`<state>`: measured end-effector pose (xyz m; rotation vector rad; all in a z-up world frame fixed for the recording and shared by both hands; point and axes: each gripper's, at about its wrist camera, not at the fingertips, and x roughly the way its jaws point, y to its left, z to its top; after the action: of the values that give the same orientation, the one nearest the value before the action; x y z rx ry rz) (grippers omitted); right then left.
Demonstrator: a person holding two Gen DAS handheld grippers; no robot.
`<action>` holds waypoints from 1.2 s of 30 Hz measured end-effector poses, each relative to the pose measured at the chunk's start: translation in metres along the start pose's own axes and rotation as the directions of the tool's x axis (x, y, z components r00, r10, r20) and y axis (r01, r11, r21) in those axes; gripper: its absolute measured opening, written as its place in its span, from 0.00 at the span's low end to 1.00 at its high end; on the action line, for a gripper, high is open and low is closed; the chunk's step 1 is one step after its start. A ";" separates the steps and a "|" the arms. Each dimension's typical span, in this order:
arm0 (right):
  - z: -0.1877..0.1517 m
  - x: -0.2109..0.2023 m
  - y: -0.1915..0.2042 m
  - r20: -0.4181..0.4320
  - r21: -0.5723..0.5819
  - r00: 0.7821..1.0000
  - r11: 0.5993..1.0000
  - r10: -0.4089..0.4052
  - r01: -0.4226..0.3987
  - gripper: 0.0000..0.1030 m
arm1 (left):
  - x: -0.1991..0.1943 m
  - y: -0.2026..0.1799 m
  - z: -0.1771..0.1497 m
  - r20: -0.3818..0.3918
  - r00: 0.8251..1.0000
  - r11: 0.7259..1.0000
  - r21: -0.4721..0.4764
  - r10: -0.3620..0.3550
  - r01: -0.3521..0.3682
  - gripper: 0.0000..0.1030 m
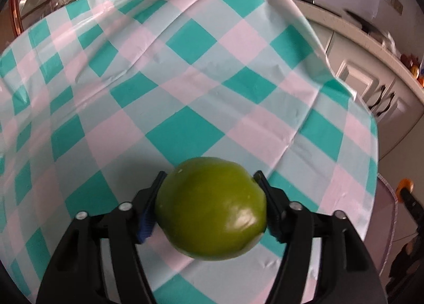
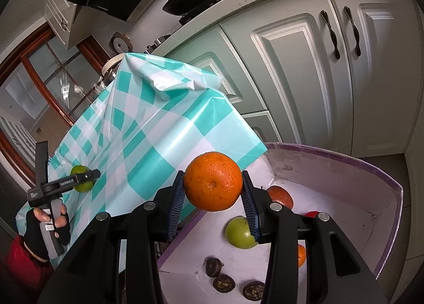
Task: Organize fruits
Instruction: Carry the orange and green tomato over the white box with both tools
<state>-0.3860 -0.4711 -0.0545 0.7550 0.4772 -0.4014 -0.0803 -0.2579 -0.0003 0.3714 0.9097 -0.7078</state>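
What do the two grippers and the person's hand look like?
Both the left gripper and the right gripper are matte black plastic with silver bolts and ribbed blue finger pads. The left hand wears a black fingerless glove and a red sleeve; the handle carries small white lettering.

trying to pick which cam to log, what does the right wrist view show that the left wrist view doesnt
Only the right wrist view shows the right claw shut on an orange above the purple-rimmed box, which holds a green fruit, more oranges and three dark round pieces. It also shows the person's gloved hand.

Only the left wrist view shows the left claw close up, shut on the green fruit.

Both show the checked tablecloth and the white cabinets.
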 end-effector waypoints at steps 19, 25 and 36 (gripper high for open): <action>-0.044 0.044 -0.028 -0.353 -0.170 0.907 0.970 -0.227 0.176 0.40 | -0.057 -0.151 -0.059 0.018 0.956 0.913 0.304 -0.292 0.273 0.61; -0.065 0.051 -0.046 -0.474 -0.294 0.792 0.917 -0.384 0.269 0.40 | -0.006 -0.234 -0.101 -0.210 0.922 0.816 0.430 -0.325 0.386 0.61; -0.098 0.081 -0.062 -0.629 -0.470 0.602 0.857 -0.492 0.209 0.41 | 0.129 -0.264 -0.134 -0.524 0.832 0.826 0.378 -0.181 0.418 0.61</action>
<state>-0.3771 -0.4548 -0.1948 0.4284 1.4649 -0.3555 -0.2899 -0.4221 -0.1836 0.8831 1.2705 -1.1879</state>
